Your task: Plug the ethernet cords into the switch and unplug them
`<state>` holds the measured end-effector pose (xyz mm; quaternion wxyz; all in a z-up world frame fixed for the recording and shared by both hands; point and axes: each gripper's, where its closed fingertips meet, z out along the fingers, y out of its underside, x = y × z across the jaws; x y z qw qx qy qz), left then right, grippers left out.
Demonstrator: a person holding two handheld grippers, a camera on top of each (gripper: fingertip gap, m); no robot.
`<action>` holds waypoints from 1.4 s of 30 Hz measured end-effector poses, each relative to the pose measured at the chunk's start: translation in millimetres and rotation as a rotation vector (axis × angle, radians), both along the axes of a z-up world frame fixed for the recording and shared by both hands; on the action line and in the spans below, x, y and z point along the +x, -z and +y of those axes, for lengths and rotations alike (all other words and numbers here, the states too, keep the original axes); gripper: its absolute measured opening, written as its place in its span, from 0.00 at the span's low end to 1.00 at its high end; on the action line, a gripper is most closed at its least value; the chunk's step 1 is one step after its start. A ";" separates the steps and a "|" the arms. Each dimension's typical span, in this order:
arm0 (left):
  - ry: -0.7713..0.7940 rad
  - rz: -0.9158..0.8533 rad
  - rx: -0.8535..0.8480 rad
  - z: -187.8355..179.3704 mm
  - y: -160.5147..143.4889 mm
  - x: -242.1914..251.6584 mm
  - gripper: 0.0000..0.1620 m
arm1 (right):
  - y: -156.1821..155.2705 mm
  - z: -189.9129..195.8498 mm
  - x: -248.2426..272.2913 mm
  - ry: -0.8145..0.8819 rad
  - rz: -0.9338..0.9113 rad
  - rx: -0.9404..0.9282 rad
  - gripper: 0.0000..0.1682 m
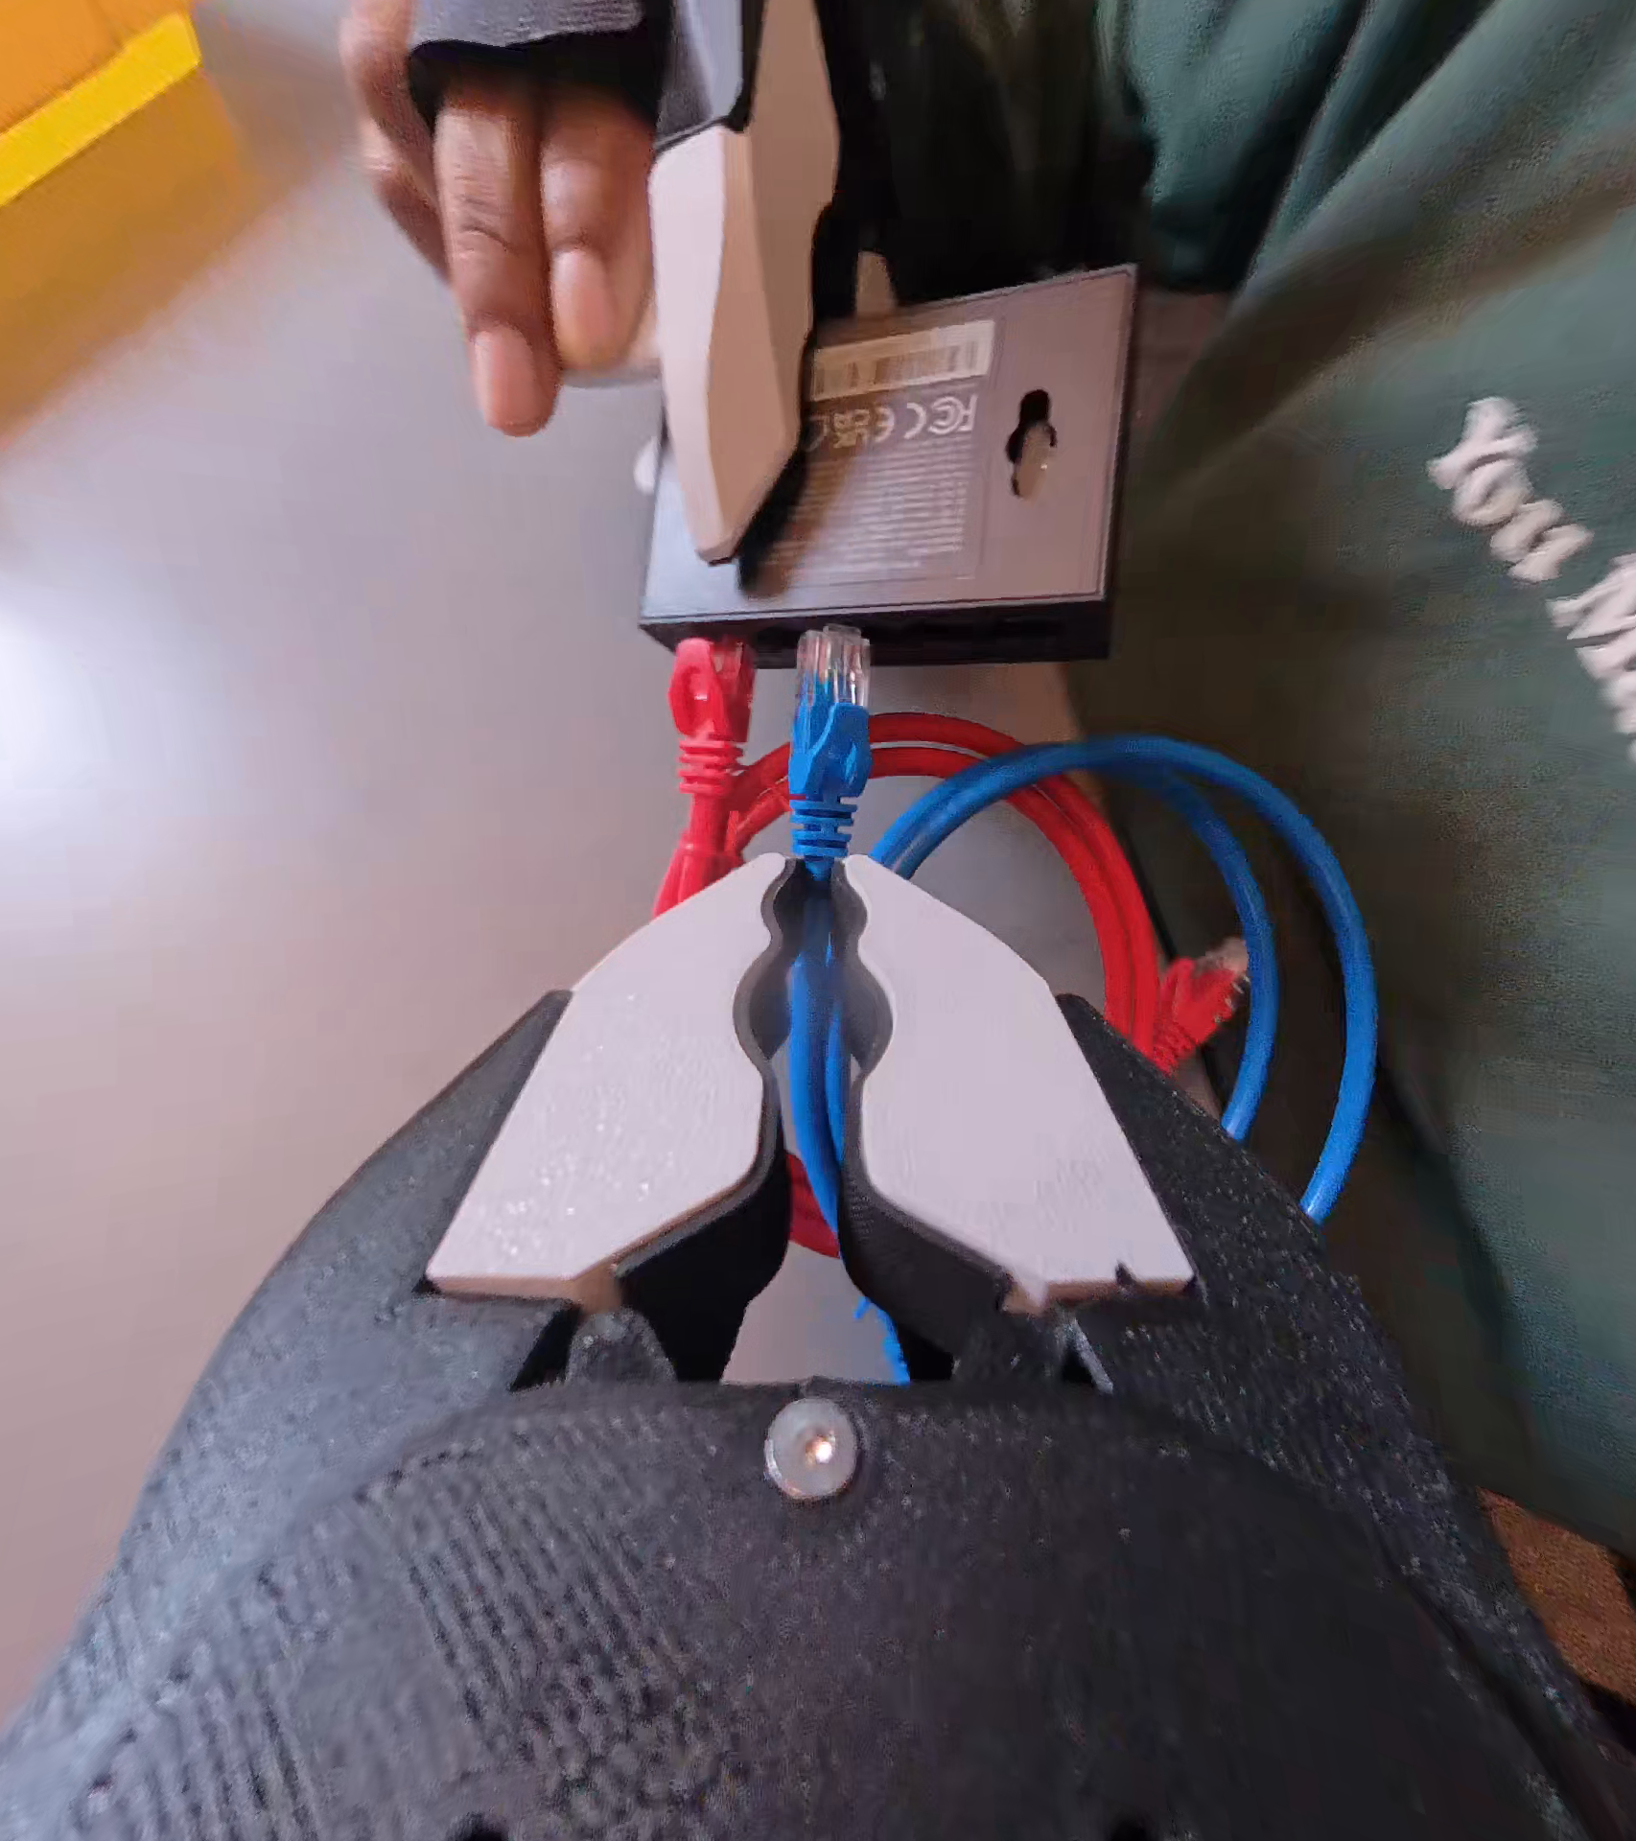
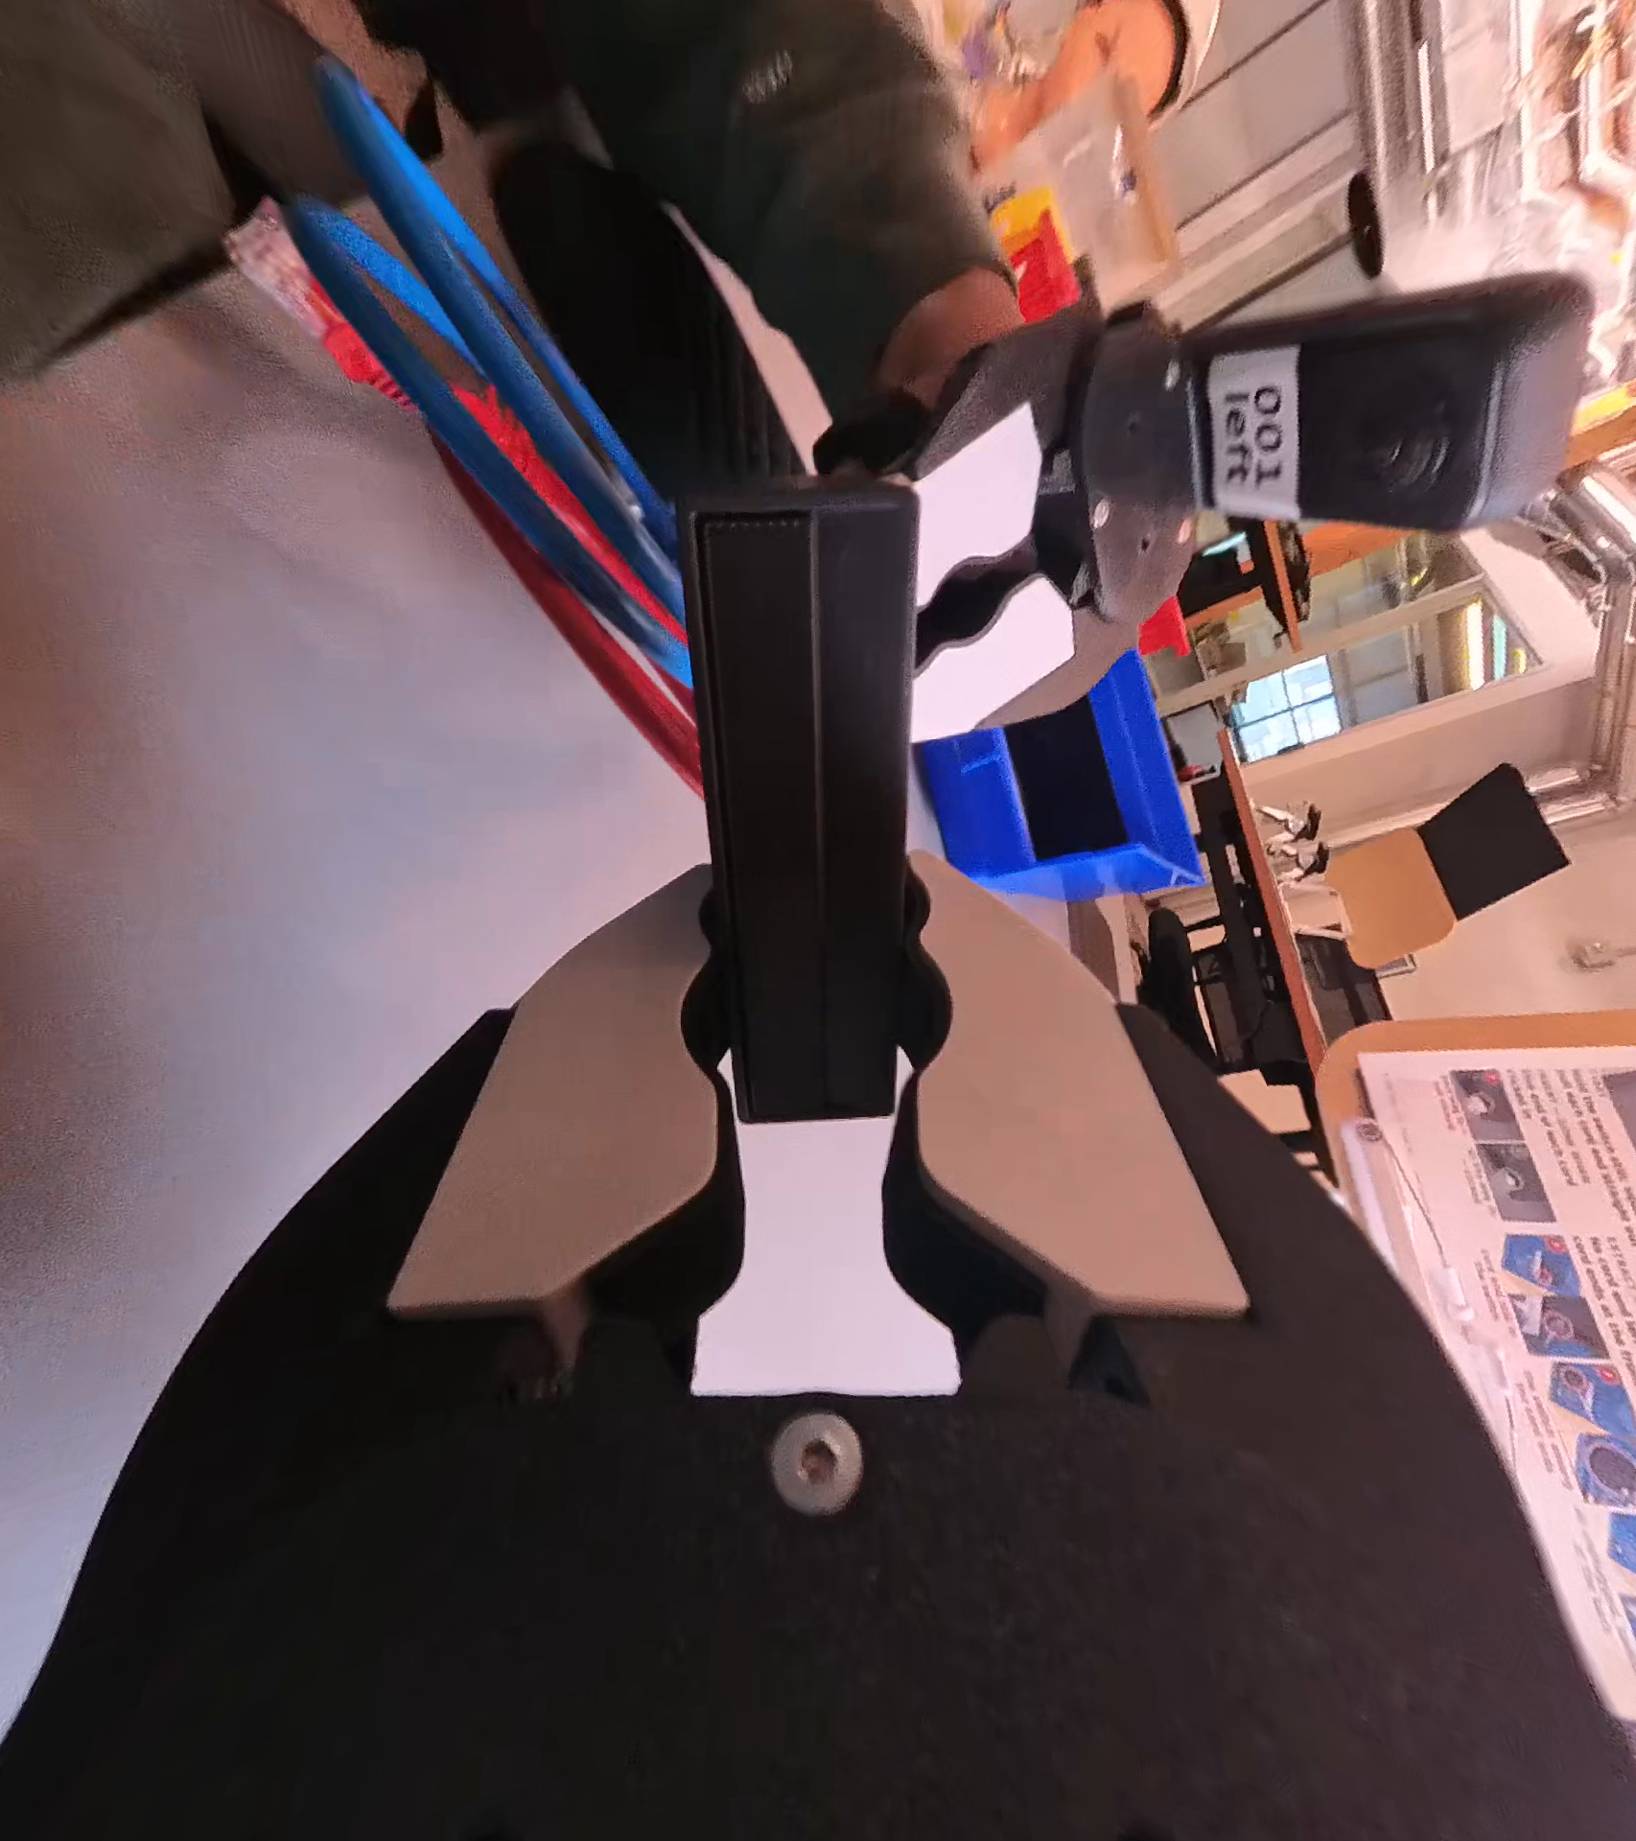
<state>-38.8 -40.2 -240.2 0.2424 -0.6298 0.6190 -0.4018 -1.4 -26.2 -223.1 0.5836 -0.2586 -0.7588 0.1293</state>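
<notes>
Left gripper (image 1: 819,877): jaws pinching the blue cord (image 1: 829,767) just behind its boot, clear plug tip touching the switch (image 1: 944,478) port face beside the plugged red cord (image 1: 709,717). Right gripper (image 2: 812,917): jaws clamping the switch (image 2: 799,797), lifting it above the white tabletop (image 1: 196,797).

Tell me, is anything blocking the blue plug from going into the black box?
Nothing visible is. The blue plug, held by the left tongs, sits right at the switch port row. The red plug is beside it, in the next port, not in front.
</notes>
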 end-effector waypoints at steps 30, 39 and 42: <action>0.226 0.251 -0.315 -24.0 -16.5 1.1 0.03 | -14.1 -23.8 0.5 -0.120 0.012 -0.075 0.18; 0.161 0.137 -0.289 -27.6 -0.6 10.8 0.03 | -7.3 -21.5 2.8 -0.103 -0.013 -0.106 0.18; 0.097 0.105 -0.250 -28.1 7.8 13.0 0.04 | -1.3 -20.5 2.5 -0.094 -0.030 -0.112 0.18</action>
